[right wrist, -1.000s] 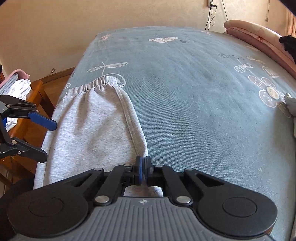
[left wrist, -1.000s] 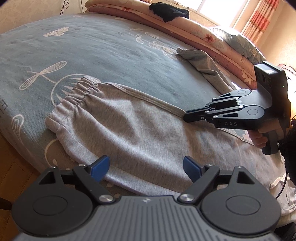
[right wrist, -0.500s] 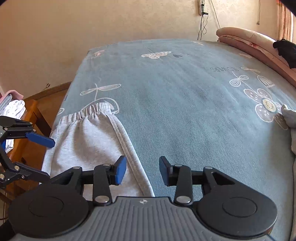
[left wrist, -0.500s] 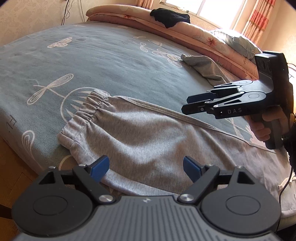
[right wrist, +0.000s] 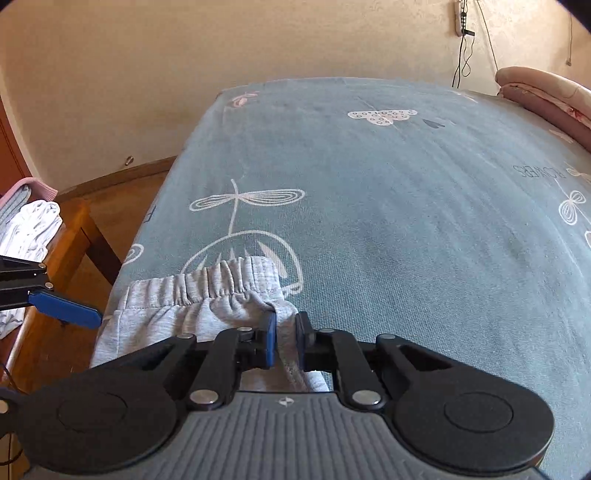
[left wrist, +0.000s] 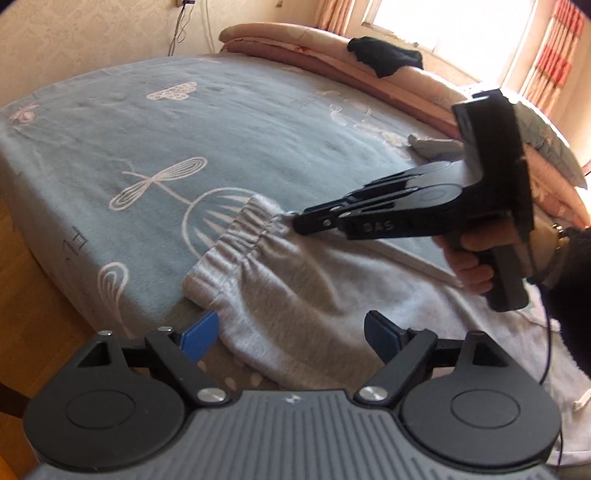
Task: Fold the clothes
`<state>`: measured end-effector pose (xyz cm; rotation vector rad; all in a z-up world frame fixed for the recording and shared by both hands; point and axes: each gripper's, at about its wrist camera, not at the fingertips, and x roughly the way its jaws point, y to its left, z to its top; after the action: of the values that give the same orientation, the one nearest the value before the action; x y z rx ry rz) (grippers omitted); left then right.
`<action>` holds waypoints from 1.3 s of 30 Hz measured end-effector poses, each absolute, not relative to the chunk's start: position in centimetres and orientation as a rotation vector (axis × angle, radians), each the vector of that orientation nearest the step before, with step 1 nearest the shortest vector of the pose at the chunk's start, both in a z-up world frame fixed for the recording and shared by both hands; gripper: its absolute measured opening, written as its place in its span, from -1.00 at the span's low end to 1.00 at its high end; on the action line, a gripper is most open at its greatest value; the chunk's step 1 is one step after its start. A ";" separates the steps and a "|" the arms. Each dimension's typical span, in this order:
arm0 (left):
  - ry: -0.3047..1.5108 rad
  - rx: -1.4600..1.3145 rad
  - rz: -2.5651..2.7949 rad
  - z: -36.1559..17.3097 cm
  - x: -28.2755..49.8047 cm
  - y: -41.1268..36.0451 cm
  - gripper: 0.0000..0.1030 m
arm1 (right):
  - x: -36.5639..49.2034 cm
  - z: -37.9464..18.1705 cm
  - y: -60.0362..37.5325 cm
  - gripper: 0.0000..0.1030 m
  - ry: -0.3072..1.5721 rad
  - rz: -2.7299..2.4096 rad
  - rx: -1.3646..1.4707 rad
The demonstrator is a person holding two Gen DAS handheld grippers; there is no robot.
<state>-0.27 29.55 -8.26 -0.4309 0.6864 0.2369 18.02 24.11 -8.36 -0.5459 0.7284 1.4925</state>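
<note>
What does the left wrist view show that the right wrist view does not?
Only the left wrist view shows the window, the black garment on the pink bedding, and the person's hand holding the right hand-held gripper. Only the right wrist view shows the wooden stand with white laundry. Both show the grey trousers, gripped near the waistband, the blue bedspread, and the open left hand-held gripper.

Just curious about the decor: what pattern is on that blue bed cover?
White line-drawn dragonflies and flowers on the blue-grey woven bed cover, clearest in the right wrist view.
</note>
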 end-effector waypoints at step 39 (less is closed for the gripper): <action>0.864 -0.089 0.133 -6.9 4.3 21.5 0.82 | 12.1 5.5 -23.6 0.39 0.750 0.407 -0.262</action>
<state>4.30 21.54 -6.93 -0.0893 0.8635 0.1329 12.10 -23.63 5.50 -0.2621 0.7502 0.4071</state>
